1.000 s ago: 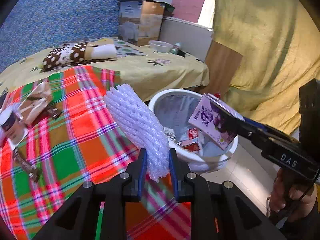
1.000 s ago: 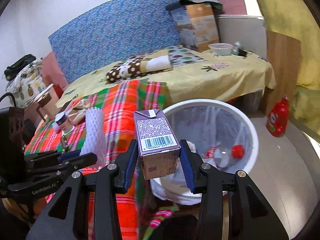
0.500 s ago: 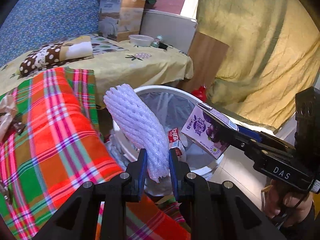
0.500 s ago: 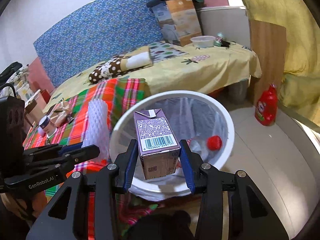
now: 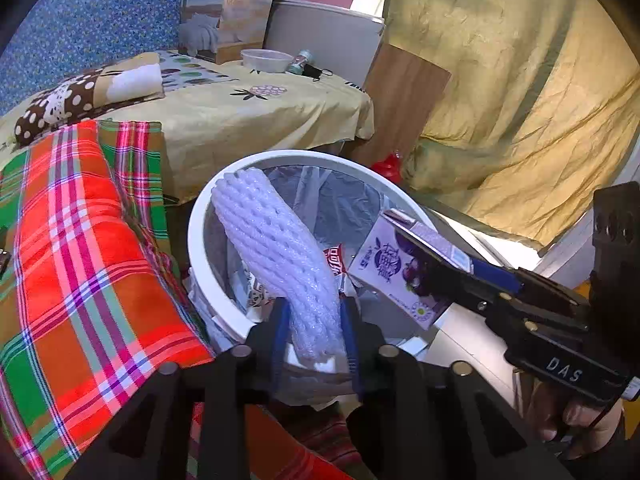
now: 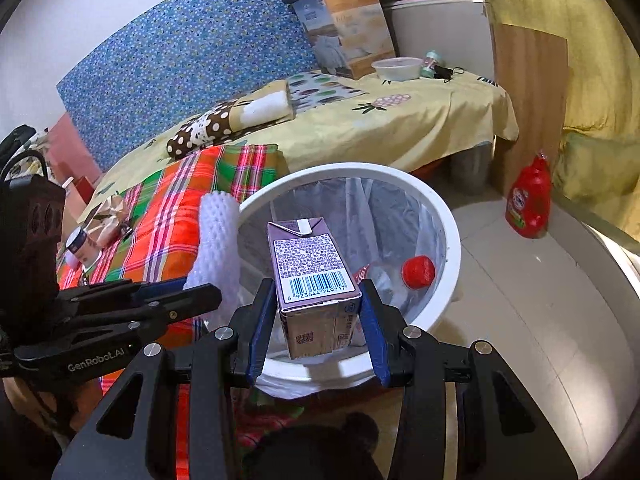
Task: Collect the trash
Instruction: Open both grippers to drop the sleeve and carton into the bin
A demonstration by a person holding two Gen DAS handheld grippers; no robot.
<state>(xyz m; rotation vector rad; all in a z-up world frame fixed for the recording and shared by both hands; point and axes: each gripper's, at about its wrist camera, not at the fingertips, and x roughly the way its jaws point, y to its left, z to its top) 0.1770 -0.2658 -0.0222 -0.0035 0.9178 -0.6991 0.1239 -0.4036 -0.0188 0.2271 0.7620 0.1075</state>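
Both grippers hold trash over the white bin.

The left gripper (image 5: 314,332) has its jaws opening, the white foam net (image 5: 276,256) between them above the bin (image 6: 448,240). The right gripper (image 6: 320,332) clamps the purple drink carton (image 6: 312,276) over the rim. Beyond lie a plaid blanket (image 5: 80,240) and the bed (image 6: 400,128).

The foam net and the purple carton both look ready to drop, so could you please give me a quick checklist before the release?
1. Foam net over the white bin: ok.
2. Left tool jaws opening, net between them: ok.
3. Purple carton above the bin opening: ok.
4. Right tool shut on the carton: ok.
5. Room left in the bin, only a bottle with a red cap and wrappers inside: ok.
6. Net free of the pads: cannot tell.
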